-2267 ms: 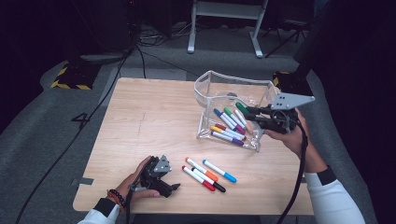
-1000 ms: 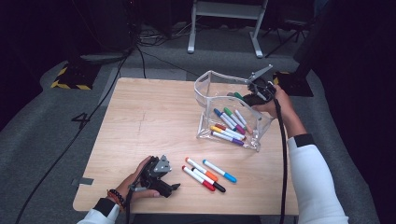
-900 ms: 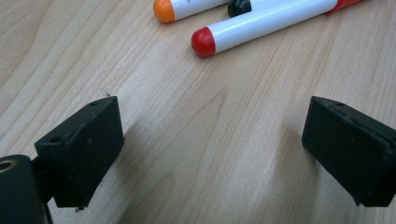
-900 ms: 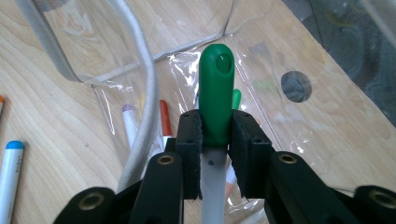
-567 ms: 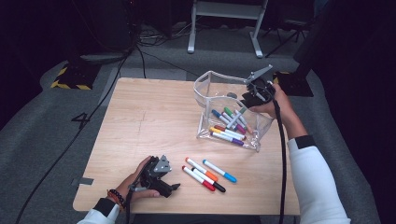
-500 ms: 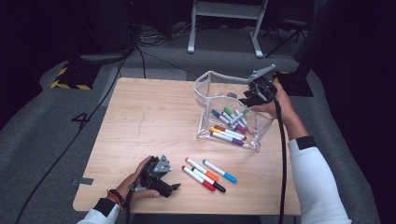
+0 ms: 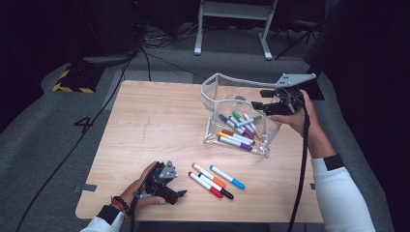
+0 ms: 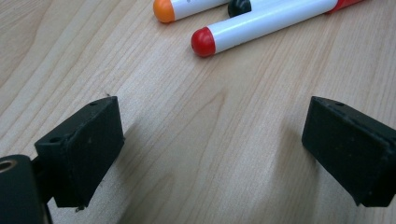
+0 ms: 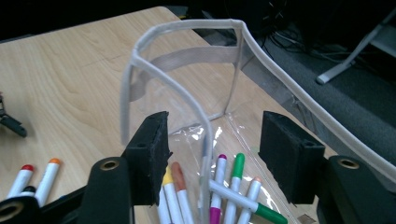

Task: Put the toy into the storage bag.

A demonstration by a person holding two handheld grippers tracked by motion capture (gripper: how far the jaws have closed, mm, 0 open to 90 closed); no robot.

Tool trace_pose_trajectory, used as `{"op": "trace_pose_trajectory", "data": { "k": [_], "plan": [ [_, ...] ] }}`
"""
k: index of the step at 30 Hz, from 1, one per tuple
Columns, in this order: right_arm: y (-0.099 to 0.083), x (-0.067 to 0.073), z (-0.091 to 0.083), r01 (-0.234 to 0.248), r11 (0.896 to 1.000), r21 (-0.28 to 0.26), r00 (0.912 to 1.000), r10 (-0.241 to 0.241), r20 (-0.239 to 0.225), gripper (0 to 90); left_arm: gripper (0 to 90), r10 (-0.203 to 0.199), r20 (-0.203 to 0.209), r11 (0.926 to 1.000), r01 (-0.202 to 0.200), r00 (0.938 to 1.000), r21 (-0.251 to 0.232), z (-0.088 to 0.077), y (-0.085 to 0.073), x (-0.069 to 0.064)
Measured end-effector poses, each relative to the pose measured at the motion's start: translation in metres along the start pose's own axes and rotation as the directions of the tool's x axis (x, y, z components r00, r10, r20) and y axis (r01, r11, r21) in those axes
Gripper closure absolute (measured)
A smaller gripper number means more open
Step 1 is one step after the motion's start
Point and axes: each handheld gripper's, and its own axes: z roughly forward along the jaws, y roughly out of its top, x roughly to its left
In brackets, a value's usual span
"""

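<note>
A clear plastic pouch (image 7: 212,99) stands open on the wooden table (image 7: 154,121) with several coloured markers (image 7: 239,128) inside. At its right side a hand holds my right gripper (image 7: 259,98) just above the rim. Its jaws have just been opening and stand apart; in the right gripper view (image 9: 219,140) the pouch's rim (image 9: 205,140) runs between them untouched. A green-tipped marker (image 9: 243,201) lies across the others below. My left gripper (image 7: 178,186) rests open on the table near the front edge, with bare wood between its jaws (image 8: 212,144). A red-capped marker (image 8: 261,29) lies just ahead of it.
Three loose markers lie on the table right of the left gripper: orange-capped (image 7: 208,175), blue-capped (image 7: 227,177) and red-capped (image 7: 205,185), with a black cap (image 7: 227,195) beside them. A cable (image 7: 302,164) trails from the right gripper along the forearm. Grey floor surrounds the table.
My right gripper has drawn back to the right and slightly up out of the pouch, and its jaws have spread. The left gripper has stayed put.
</note>
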Motion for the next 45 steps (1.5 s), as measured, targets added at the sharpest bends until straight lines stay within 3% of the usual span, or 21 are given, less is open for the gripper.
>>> {"op": "trace_pose_trajectory", "data": {
  "k": [5, 6, 11, 13, 17, 18, 19, 22, 24, 25, 33, 35, 38, 43, 45],
  "plan": [
    [-0.011, 0.017, -0.011, 0.025, 0.999, -0.037, 0.9991, -0.026, -0.034, 41.0, 5.8, 0.000, 0.000, 1.0000, 0.000, 1.0000, 0.000, 0.000, 0.000, 0.000],
    [-0.019, 0.026, -0.014, 0.036, 0.998, -0.047, 0.9983, -0.038, -0.045, 40.9, 5.8, 0.000, -0.001, 1.0000, 0.000, 1.0000, 0.000, 0.000, 0.000, 0.000],
    [-0.036, 0.044, -0.015, 0.046, 0.997, -0.060, 0.9953, -0.051, -0.083, 40.8, 5.8, -0.002, -0.001, 1.0000, 0.002, 1.0000, 0.001, 0.000, 0.000, 0.000],
    [-0.054, 0.061, -0.010, 0.071, 0.996, -0.050, 0.9915, -0.076, -0.106, 40.8, 5.8, -0.002, -0.002, 1.0000, 0.002, 1.0000, 0.000, 0.000, 0.000, 0.000],
    [-0.068, 0.072, -0.005, 0.077, 0.996, -0.045, 0.9884, -0.082, -0.128, 41.0, 5.8, -0.002, -0.003, 1.0000, 0.002, 1.0000, 0.000, 0.000, 0.000, 0.000],
    [-0.080, 0.082, 0.001, 0.069, 0.997, -0.036, 0.9840, -0.074, -0.162, 41.3, 5.8, -0.003, -0.003, 1.0000, 0.003, 1.0000, 0.000, 0.000, 0.000, 0.000],
    [-0.080, 0.082, 0.001, 0.069, 0.997, -0.036, 0.9840, -0.074, -0.162, 41.3, 5.8, -0.003, -0.003, 1.0000, 0.003, 1.0000, 0.000, 0.000, 0.000, 0.000],
    [-0.105, 0.099, 0.014, 0.097, 0.995, 0.008, 0.9776, -0.094, -0.188, 42.3, 5.8, -0.003, -0.004, 1.0000, 0.003, 1.0000, 0.000, 0.000, 0.000, -0.001],
    [-0.111, 0.104, 0.017, 0.094, 0.996, 0.015, 0.9759, -0.089, -0.199, 42.4, 5.8, -0.004, -0.003, 1.0000, 0.004, 1.0000, 0.000, 0.000, 0.000, -0.001],
    [-0.123, 0.110, 0.024, 0.090, 0.995, 0.038, 0.9720, -0.079, -0.221, 42.6, 5.8, -0.003, -0.004, 1.0000, 0.003, 1.0000, 0.000, 0.000, 0.000, -0.001],
    [-0.160, 0.127, 0.047, 0.070, 0.992, 0.106, 0.9532, -0.036, -0.300, 43.9, 5.8, -0.003, -0.004, 1.0000, 0.003, 1.0000, 0.000, 0.000, 0.000, -0.001],
    [-0.162, 0.128, 0.048, 0.067, 0.992, 0.111, 0.9522, -0.030, -0.304, 44.3, 5.8, -0.004, -0.004, 1.0000, 0.004, 1.0000, 0.000, 0.000, 0.000, -0.001],
    [-0.168, 0.134, 0.061, 0.072, 0.989, 0.130, 0.9436, -0.025, -0.330, 44.7, 5.8, -0.004, -0.004, 1.0000, 0.004, 1.0000, 0.000, 0.000, 0.000, -0.001],
    [-0.173, 0.139, 0.071, 0.091, 0.985, 0.149, 0.9496, -0.041, -0.311, 49.8, 5.9, -0.004, -0.004, 1.0000, 0.004, 1.0000, 0.000, 0.000, 0.000, -0.001],
    [-0.175, 0.136, 0.072, 0.077, 0.985, 0.154, 0.9493, -0.025, -0.313, 53.0, 5.8, -0.004, -0.004, 1.0000, 0.004, 1.0000, 0.000, 0.000, 0.000, -0.001]
  ]
}}
